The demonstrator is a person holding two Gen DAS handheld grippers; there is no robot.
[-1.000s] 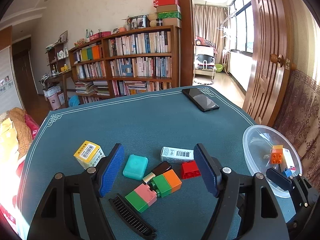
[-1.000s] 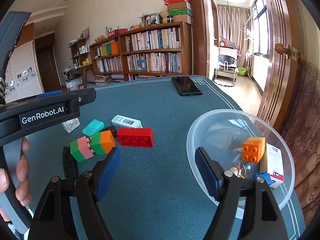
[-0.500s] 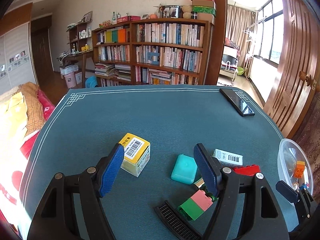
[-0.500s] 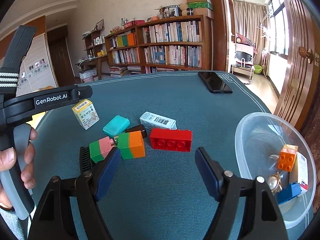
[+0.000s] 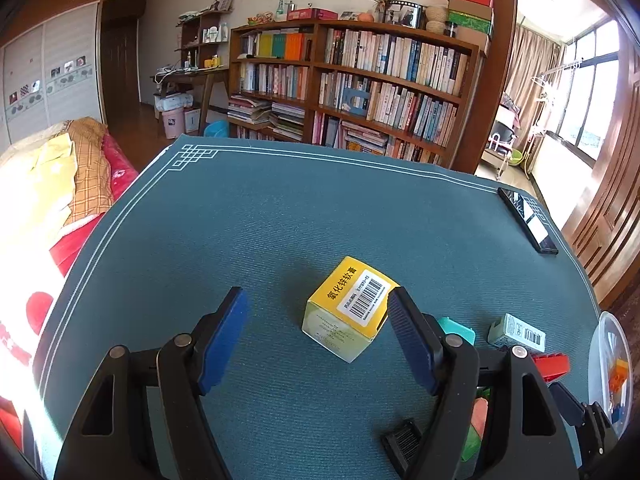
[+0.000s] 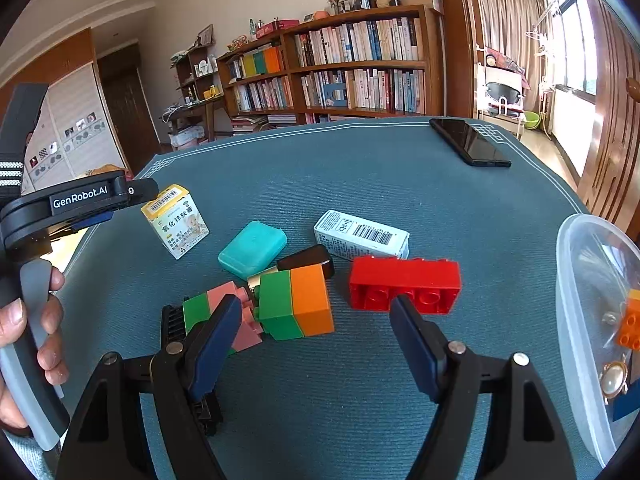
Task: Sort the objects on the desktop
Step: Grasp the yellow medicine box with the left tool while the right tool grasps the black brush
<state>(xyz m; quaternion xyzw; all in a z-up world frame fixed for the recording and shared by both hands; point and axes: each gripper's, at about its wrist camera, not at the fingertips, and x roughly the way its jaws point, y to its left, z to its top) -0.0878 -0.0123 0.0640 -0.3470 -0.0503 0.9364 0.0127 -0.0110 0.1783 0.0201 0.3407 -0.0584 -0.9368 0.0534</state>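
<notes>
We find the yellow carton (image 5: 350, 312) on the bench (image 5: 280, 216), between the wide-open, empty left gripper (image 5: 318, 340). Probably light, crushable cardboard: we grip its flat sides gently.

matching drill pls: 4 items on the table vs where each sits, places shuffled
1. yellow-topped box
2. red brick
3. black phone
4. orange brick

A. inside the clear bowl
B. far right corner of the teal mat
C. beside the white barcode carton
D. ahead of the left gripper, jaws open

Pairs: 1-D, 2-C, 3-B, 4-A
</notes>
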